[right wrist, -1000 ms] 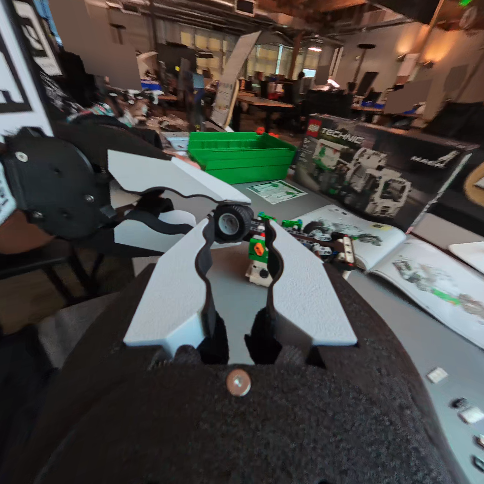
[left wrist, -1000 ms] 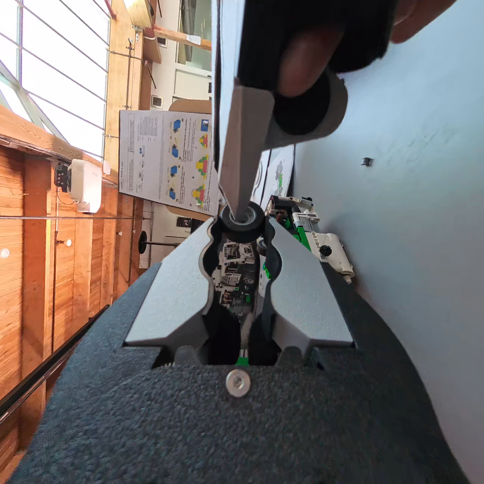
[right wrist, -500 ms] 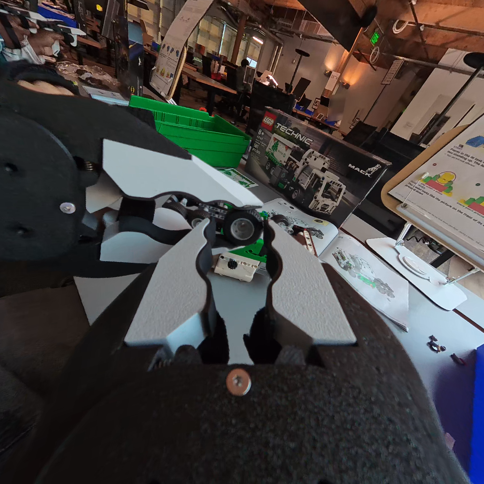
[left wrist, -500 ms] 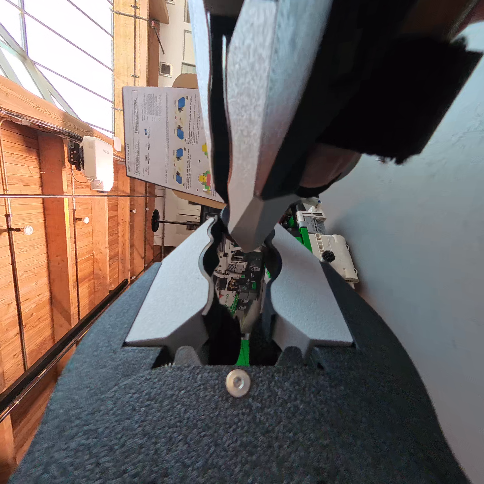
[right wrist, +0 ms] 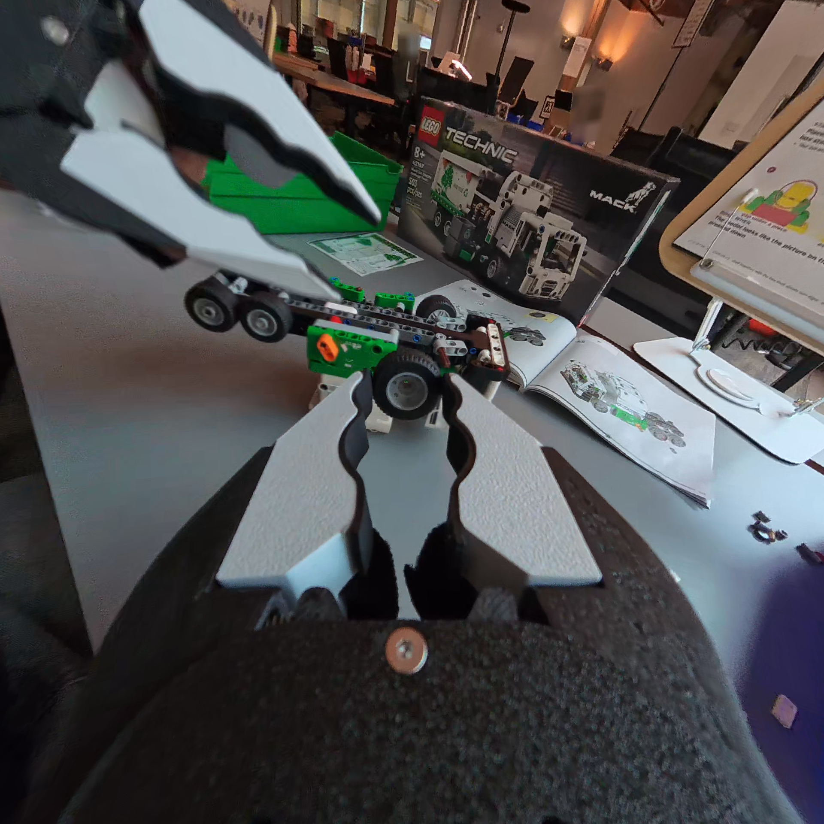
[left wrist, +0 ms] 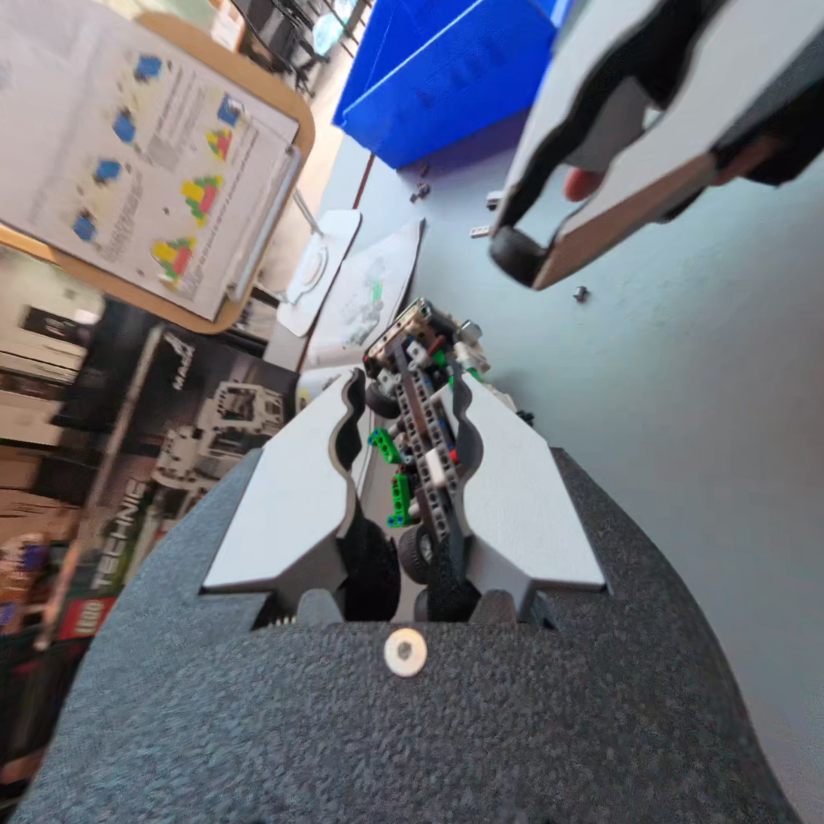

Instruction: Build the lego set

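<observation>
A half-built truck chassis (right wrist: 379, 321) of dark beams, green parts and black wheels hangs above the grey table (right wrist: 133, 401), rear wheels in the air. My left gripper (left wrist: 408, 383) is shut along the chassis (left wrist: 423, 437), which lies against its right finger. It also shows in the right wrist view, upper left (right wrist: 352, 254). My right gripper (right wrist: 405, 381) is shut on a loose black wheel (right wrist: 405, 392) with a grey hub, right beside the chassis front. In the left wrist view the right gripper (left wrist: 519, 261) and wheel (left wrist: 512, 258) sit apart from the chassis.
The set's box (right wrist: 535, 187) stands at the back, an open instruction booklet (right wrist: 602, 392) before it. A green bin (right wrist: 303, 196) is back left, a blue bin (left wrist: 446, 80) beyond. A picture board on a stand (right wrist: 758, 200) is right. Small loose parts (right wrist: 767, 530) lie near it. A white block (right wrist: 334, 392) sits under the chassis. The gap from one gripper's tips to the other's is roughly 7 centimetres.
The left gripper has swung with the chassis, so its view now faces the table instead of the wall. The right gripper carried the wheel from the left fingertips to the chassis front.
</observation>
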`<state>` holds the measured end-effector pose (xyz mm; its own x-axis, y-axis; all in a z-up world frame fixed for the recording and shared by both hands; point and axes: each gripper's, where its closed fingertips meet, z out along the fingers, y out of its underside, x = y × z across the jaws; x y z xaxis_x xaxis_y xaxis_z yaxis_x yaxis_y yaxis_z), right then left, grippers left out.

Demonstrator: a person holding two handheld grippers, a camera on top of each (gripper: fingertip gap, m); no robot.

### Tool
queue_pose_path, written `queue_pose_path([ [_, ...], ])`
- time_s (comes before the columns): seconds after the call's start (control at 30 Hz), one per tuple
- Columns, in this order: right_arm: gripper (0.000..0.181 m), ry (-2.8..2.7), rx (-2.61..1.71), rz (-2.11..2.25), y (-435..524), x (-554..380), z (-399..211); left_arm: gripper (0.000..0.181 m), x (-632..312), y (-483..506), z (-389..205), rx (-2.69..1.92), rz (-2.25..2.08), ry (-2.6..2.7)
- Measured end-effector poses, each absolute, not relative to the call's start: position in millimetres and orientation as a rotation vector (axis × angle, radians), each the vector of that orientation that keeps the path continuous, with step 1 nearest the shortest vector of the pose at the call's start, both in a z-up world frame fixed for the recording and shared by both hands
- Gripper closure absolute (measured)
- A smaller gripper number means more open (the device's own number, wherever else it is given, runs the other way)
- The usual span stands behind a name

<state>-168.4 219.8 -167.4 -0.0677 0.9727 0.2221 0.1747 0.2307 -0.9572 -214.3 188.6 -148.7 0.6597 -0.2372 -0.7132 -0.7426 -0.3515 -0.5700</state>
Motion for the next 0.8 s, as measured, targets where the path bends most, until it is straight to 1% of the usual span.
queue_pose_path([
  [0.1,0.151,-1.483,-1.154,0.978,231,-182,-174,0.139,-260,196,-158,-2.099,0.262,0.719],
  [0.17,0.151,-1.507,-1.134,0.93,237,-193,-178,0.133,-282,209,-167,-2.125,0.037,0.717],
  [0.2,0.151,-1.519,-1.116,0.909,239,-198,-180,0.134,-287,216,-173,-2.126,-0.09,0.73],
  [0.27,0.151,-1.527,-1.096,0.878,245,-208,-184,0.132,-290,230,-186,-2.124,-0.341,0.731],
  [0.33,0.151,-1.551,-1.104,0.91,244,-217,-190,0.135,-288,235,-200,-2.128,-0.553,0.756],
  [0.4,0.151,-1.549,-1.121,0.93,243,-223,-192,0.141,-288,241,-210,-2.117,-0.669,0.749],
  [0.47,0.151,-1.558,-1.129,0.888,245,-226,-196,0.142,-288,241,-210,-2.088,-0.754,0.744],
  [0.57,0.151,-1.545,-1.107,0.866,245,-227,-196,0.154,-284,240,-208,-2.033,-0.849,0.751],
  [0.8,0.151,-1.521,-1.111,0.955,244,-229,-198,0.155,-280,246,-212,-1.986,-0.955,0.689],
])
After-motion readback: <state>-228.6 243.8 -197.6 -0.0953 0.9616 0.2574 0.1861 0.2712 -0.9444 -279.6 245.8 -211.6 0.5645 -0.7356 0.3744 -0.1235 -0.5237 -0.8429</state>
